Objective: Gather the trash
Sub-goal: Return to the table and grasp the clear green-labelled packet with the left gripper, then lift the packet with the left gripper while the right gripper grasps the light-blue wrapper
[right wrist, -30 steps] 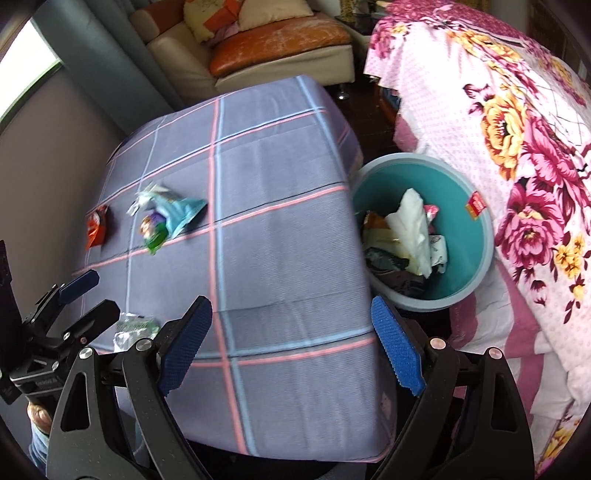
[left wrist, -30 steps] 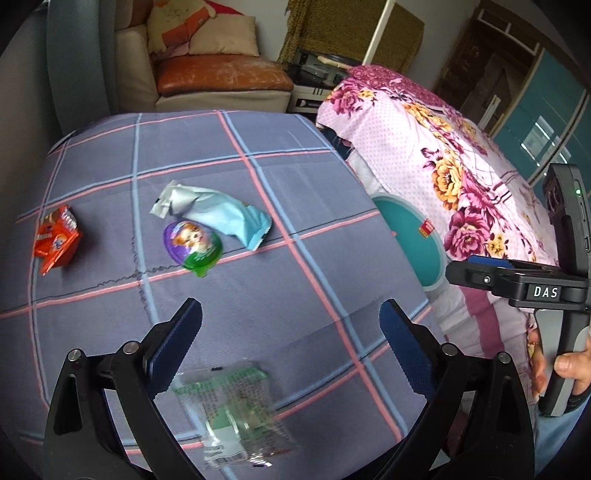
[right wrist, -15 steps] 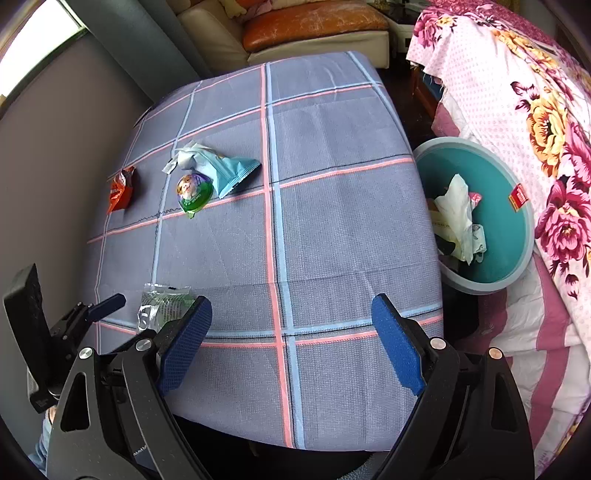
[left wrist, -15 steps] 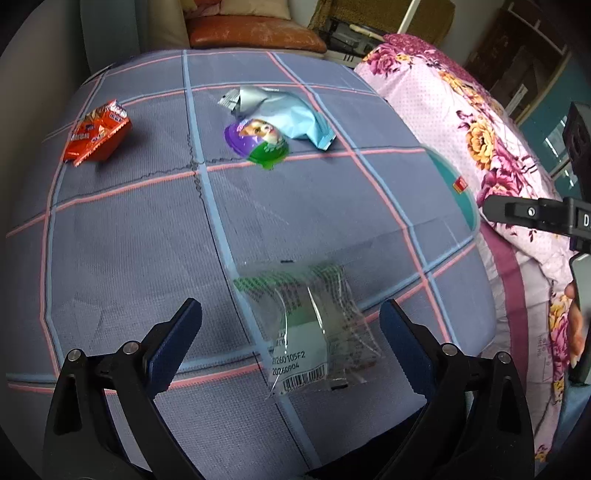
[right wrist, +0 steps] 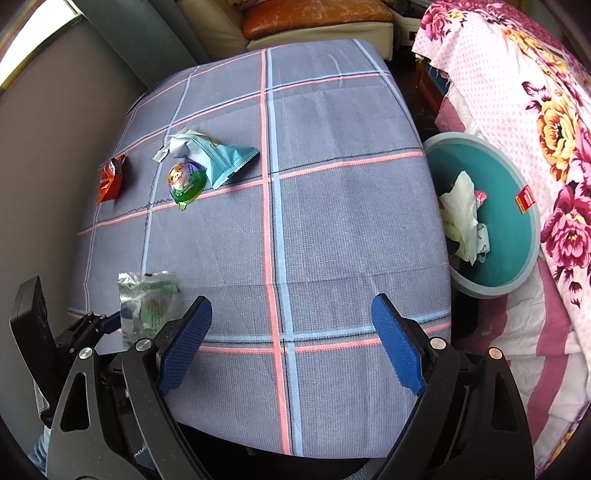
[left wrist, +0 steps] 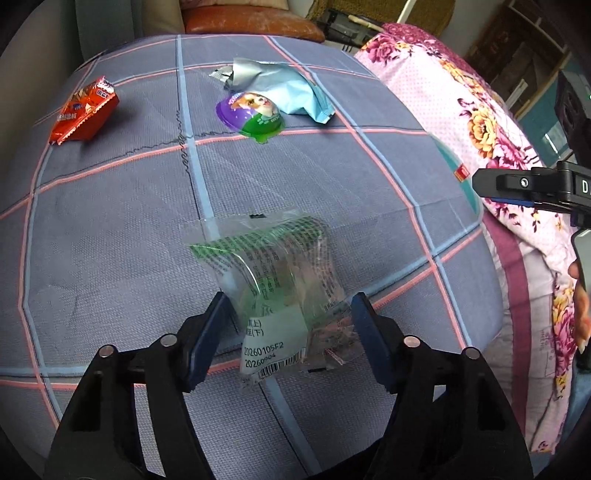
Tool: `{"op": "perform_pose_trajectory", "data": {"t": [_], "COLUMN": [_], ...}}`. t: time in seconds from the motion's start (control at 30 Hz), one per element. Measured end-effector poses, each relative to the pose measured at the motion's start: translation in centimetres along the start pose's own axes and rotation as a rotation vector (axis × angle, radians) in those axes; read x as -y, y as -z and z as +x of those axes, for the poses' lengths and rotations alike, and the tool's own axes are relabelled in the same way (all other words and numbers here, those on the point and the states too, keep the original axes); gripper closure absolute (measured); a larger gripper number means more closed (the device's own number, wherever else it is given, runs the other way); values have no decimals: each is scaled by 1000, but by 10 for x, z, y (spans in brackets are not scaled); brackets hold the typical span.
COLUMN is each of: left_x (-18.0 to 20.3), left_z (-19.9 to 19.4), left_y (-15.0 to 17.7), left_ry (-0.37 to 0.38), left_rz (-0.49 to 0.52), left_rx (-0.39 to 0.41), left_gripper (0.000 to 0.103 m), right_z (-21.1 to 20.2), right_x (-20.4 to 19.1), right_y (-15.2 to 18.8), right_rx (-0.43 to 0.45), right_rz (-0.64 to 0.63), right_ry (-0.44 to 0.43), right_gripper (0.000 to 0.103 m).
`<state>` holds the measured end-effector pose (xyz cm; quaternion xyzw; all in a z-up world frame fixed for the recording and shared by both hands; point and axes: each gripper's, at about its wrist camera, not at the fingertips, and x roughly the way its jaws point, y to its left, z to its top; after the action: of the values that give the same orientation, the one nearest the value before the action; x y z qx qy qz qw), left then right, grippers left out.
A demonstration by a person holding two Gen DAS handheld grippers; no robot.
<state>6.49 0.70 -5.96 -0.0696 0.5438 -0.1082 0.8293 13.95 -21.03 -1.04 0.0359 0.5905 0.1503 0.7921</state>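
A clear plastic wrapper (left wrist: 266, 258) with green print and a white barcode label lies flat near the front of the checked tablecloth (left wrist: 110, 240). My left gripper (left wrist: 289, 295) is low over it. Its jaws are closing, with the wrapper's near half between the blue pads, which sit at its edges without crumpling it. The right wrist view shows the same wrapper (right wrist: 147, 295) at lower left. My right gripper (right wrist: 291, 302) hangs open and empty above the table's front edge. Farther back lie a red snack packet (left wrist: 85, 114), a purple-and-green cup lid (left wrist: 255, 114) and a light blue bag (left wrist: 291, 88).
A teal bin (right wrist: 517, 258) holding crumpled paper stands on the floor off the table's right side, against a pink floral bedspread (right wrist: 535, 110). A sofa with an orange cushion (right wrist: 314, 14) is behind the table. A grey wall runs along the left.
The left gripper came down and forward over the clear wrapper, and its jaws narrowed from wide apart to the wrapper's edges. The right gripper drifted over the table with its jaws unchanged.
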Motion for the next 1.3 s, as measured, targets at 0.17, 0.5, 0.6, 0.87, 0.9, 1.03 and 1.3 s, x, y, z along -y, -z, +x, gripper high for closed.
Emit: {"op": "perform_pose_trajectory", "data": {"t": [0.17, 0.5, 0.6, 0.87, 0.9, 1.03, 1.3], "left_x": [-16, -66, -73, -87, -87, -86, -76], "left_z": [-8, -22, -21, -15, -14, -9, -11], "left_y": [-13, -55, -66, -85, -86, -89, -93], "left_ry": [-2, -16, -13, -2, -4, -9, -15], "left_rz": [-25, -128, -141, -153, -154, -155, -149], "left_rx": [41, 132, 144, 157, 156, 146, 147], "left_gripper": [53, 53, 53, 53, 53, 53, 53], "right_z": [5, 37, 54, 88, 91, 106, 98], "right_x": [-12, -45, -53, -75, -79, -89, -67], "right_y": [-14, -72, -90, -125, -128, -136, -131], "right_rx": [7, 5, -11, -10, -9, -33, -10], "right_rz": [-32, -123, -143, -216, -230, -271, -194], "right_ry": [0, -25, -32, -45, -50, -67, -109], "right_gripper": [19, 19, 19, 21, 23, 40, 87]}}
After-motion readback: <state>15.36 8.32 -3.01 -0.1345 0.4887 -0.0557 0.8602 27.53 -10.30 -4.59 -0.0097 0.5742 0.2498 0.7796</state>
